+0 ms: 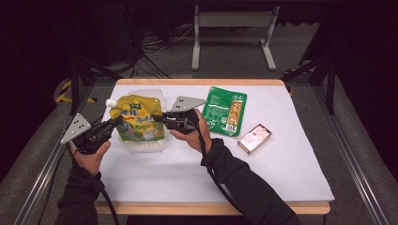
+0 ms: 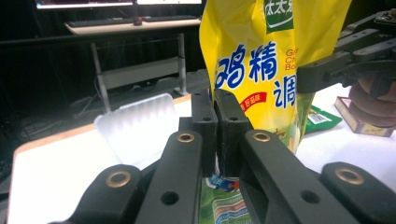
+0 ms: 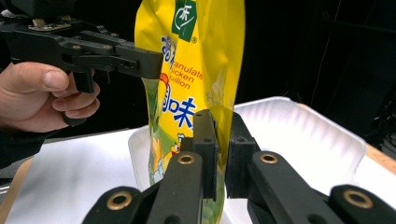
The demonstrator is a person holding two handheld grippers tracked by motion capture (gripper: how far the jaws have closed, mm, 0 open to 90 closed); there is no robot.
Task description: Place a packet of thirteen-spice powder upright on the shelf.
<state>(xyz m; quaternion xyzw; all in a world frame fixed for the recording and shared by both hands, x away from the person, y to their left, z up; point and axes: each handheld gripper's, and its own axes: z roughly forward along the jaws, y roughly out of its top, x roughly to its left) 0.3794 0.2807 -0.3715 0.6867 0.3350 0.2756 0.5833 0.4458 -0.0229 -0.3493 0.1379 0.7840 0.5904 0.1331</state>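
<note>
A yellow spouted pouch (image 1: pixel 138 119) with blue lettering hangs upright between my two grippers, just above a white plastic tray (image 1: pixel 145 146). My left gripper (image 1: pixel 116 123) is shut on the pouch's left edge, and my right gripper (image 1: pixel 157 117) is shut on its right edge. In the left gripper view the jaws (image 2: pixel 215 100) pinch the edge of the pouch (image 2: pixel 261 60), with the right gripper (image 2: pixel 327 70) clamped on the far side. In the right gripper view the jaws (image 3: pixel 219 119) pinch the pouch (image 3: pixel 196 60); the left gripper (image 3: pixel 140 63) holds the opposite edge.
A green flat packet (image 1: pixel 225 110) lies right of the tray, and a small pink box (image 1: pixel 254 138) lies nearer the right front. The white table (image 1: pixel 281 173) has bare room at the front and right. A metal frame rail (image 1: pixel 42 173) runs along the left side.
</note>
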